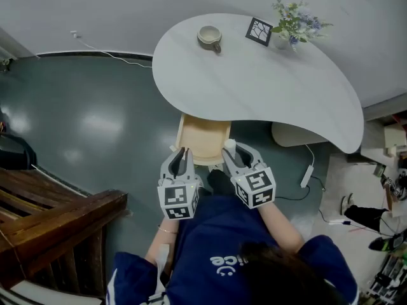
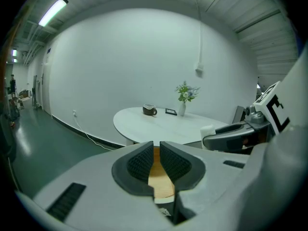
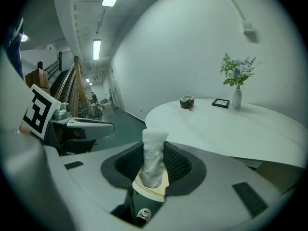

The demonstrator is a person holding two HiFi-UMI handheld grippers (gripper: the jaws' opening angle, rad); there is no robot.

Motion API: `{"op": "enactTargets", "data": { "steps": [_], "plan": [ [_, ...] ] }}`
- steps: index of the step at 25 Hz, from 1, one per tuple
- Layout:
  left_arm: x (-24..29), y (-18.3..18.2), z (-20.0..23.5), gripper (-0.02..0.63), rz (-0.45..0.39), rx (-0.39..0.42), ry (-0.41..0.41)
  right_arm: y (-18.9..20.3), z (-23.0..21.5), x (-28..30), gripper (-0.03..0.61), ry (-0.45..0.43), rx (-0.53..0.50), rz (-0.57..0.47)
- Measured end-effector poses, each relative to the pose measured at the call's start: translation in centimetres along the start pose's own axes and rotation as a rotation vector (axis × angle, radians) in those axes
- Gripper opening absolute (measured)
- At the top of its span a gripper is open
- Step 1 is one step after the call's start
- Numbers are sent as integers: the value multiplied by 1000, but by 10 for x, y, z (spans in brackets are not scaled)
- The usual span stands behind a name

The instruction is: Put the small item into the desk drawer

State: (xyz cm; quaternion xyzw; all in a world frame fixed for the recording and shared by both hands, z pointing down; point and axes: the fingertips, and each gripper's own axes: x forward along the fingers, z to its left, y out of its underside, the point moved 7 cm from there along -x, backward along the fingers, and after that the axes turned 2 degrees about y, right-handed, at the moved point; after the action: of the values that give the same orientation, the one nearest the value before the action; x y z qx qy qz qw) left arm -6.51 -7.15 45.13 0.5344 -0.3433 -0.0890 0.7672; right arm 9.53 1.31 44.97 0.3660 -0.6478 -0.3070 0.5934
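Note:
The light wooden drawer [image 1: 202, 138] stands pulled out from under the white table [image 1: 254, 81]. My right gripper [image 1: 233, 150] hovers over the drawer's right front corner, shut on a small white rolled item [image 1: 229, 144]. In the right gripper view the item [image 3: 153, 160] stands upright between the dark pads [image 3: 179, 163], its top poking above them. My left gripper [image 1: 183, 152] hangs over the drawer's left front edge. Its jaws are together with nothing in them, and drawer wood [image 2: 160, 179] shows through the thin slit of the left gripper [image 2: 156, 150].
On the table's far side stand a brown cup [image 1: 209, 37], a small framed picture [image 1: 259, 31] and a vase of flowers [image 1: 294, 24]. Dark wooden furniture [image 1: 57, 215] lies to my left. A power strip and cable [image 1: 307, 175] lie on the floor at the right.

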Motion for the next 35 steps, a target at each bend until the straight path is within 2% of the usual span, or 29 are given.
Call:
{"op": "enactTargets", "data": {
  "steps": [9,12,18,25,30,35],
  "plan": [
    [8,-6,-1,43,20,-30,-48,-10,-19,31,132,-59,-17,24],
    [10,-8,0,43,23,-19,-69,-10,-22,43,132,-80,-24,36],
    [8,-9,-3,43,17,-8,-74,-5,-20,69,132,-121,-87,77],
    [5,-5,0,43,20,-37,-158,3,-18,97,132,-185,-138,133],
    [5,-8,8,43,-11,-110,-223,11,-16,116,132,-233,-182,188],
    [7,-5,11,43,6,-119,-263,24,-15,132,132,-277,-222,248]
  ]
}}
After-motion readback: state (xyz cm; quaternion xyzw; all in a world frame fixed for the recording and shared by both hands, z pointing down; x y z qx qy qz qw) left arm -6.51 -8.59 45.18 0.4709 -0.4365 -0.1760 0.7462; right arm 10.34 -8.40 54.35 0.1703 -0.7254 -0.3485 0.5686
